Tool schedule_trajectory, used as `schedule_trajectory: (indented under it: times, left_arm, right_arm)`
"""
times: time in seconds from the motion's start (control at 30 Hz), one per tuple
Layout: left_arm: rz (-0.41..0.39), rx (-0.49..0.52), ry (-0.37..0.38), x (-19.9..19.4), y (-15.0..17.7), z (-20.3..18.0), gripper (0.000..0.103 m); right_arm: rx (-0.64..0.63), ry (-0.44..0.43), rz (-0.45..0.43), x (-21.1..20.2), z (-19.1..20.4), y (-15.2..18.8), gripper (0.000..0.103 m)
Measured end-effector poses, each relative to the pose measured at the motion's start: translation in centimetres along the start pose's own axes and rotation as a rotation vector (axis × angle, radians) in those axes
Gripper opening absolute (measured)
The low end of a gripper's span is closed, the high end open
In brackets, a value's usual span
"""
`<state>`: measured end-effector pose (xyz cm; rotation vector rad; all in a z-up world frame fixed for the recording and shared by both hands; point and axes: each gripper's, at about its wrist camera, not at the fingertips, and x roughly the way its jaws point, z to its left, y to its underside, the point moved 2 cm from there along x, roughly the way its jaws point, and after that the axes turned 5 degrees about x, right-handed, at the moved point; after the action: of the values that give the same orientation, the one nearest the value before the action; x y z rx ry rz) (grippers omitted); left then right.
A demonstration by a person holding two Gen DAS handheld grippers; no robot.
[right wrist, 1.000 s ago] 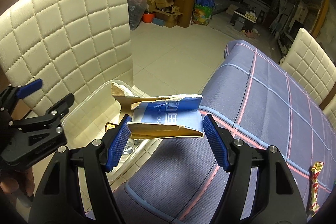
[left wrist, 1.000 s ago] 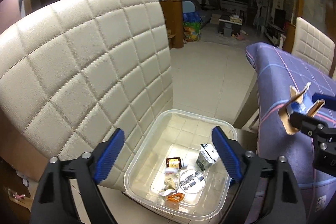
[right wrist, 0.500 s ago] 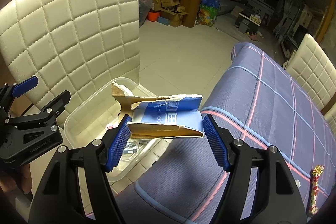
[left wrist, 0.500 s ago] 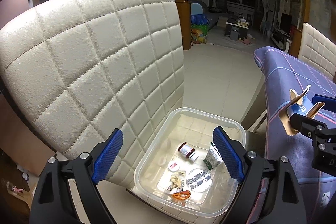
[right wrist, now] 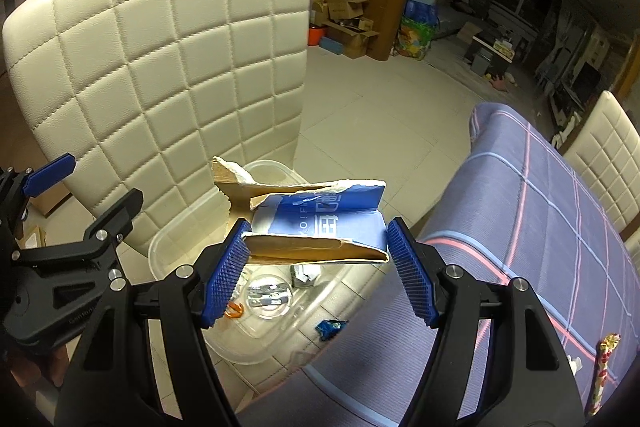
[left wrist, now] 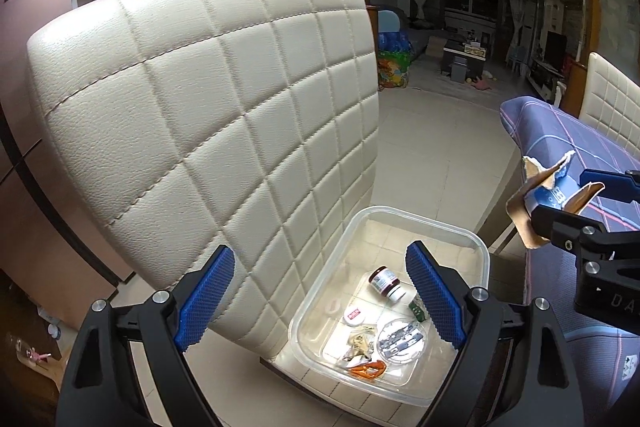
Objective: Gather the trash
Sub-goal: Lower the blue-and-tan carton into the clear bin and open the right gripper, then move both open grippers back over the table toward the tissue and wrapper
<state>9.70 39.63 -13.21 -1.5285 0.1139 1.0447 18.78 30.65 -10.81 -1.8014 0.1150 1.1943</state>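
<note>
My right gripper [right wrist: 318, 269] is shut on a torn blue and brown cardboard box [right wrist: 320, 223] and holds it in the air beside the table edge, near the clear plastic bin [right wrist: 176, 247]. The box also shows in the left wrist view [left wrist: 548, 195], with the right gripper [left wrist: 592, 211] at the far right. The bin [left wrist: 452, 235] sits on a cream quilted chair [left wrist: 208, 131] and holds several small pieces of trash, among them a small red-labelled bottle [left wrist: 386, 283]. My left gripper [left wrist: 320, 299] is open and empty above the bin's left side.
A table with a blue plaid cloth [right wrist: 540, 211] stands to the right, with a small blue wrapper [right wrist: 330, 327] near its edge and a red and gold wrapper [right wrist: 604, 359] at the lower right. Another cream chair [right wrist: 608, 155] stands behind the table. Tiled floor [right wrist: 376, 115] lies beyond.
Both grippers have pulled back and risen a little, so the bin and chair back look smaller and lower. The right gripper still holds the box. The bottle in the bin has shifted.
</note>
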Motion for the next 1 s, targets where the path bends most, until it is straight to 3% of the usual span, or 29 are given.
schedule_trajectory:
  times: [0.27, 0.33, 0.47, 1.0]
  left_arm:
    - [0.0, -0.005, -0.012, 0.1, 0.0, 0.9, 0.085]
    - [-0.001, -0.007, -0.015, 0.1, 0.0, 1.1, 0.085]
    - [0.002, -0.01, -0.017, 0.1, -0.1, 1.2, 0.085]
    - [-0.015, 0.037, -0.001, -1.1, -1.3, -1.5, 0.085]
  right_arm:
    - [-0.001, -0.004, -0.021, 0.2, 1.0, -1.5, 0.071]
    - [0.0, -0.008, -0.03, 0.1, 1.2, -1.8, 0.077]
    - [-0.001, -0.005, -0.044, 0.1, 1.5, -2.2, 0.078]
    - [-0.01, 0.04, -0.024, 0.2, -1.3, 0.6, 0.078]
